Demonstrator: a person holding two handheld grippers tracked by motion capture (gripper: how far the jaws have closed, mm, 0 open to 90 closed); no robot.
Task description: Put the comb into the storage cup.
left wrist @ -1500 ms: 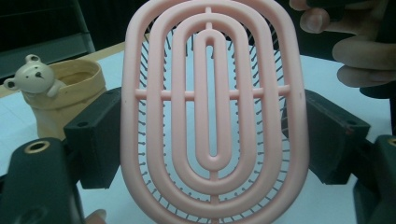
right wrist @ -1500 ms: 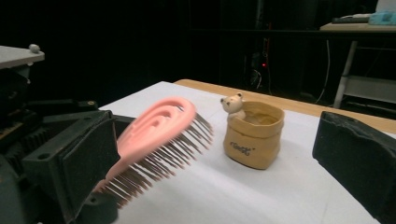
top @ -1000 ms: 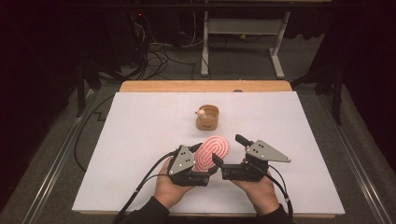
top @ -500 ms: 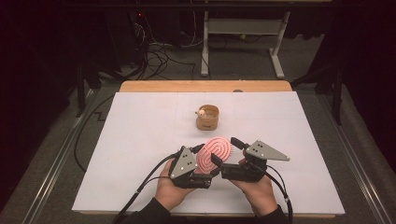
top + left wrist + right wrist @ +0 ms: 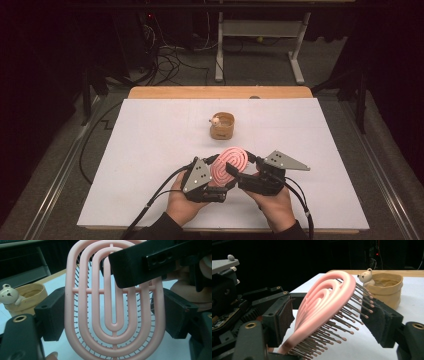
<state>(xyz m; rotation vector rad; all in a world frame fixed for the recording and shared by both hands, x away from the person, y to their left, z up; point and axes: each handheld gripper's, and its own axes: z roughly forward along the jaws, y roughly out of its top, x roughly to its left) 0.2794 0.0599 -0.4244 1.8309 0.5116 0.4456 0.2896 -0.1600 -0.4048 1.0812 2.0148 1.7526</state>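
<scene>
A pink oval hairbrush head (image 5: 232, 161) stands tilted above the white table between two hands. My left gripper (image 5: 222, 172) is shut on its two long edges; in the left gripper view the looped back (image 5: 113, 327) sits between both pads. My right gripper (image 5: 240, 162) comes from the right, and its jaws have just been closing about the brush (image 5: 324, 300). One pad meets the bristle tips, while a thin gap shows between the other pad and the back. A tan cup (image 5: 222, 126) with a small bear (image 5: 365, 276) on its rim stands farther back.
The white sheet (image 5: 150, 150) covers the table, with a wooden strip (image 5: 220, 92) along the far edge. Beyond it are a metal stand (image 5: 260, 30) and cables on a dark floor. A rail (image 5: 55, 175) runs beside the table's left edge.
The right gripper's jaws have narrowed around the brush head. Both hands and the brush have stayed where they were.
</scene>
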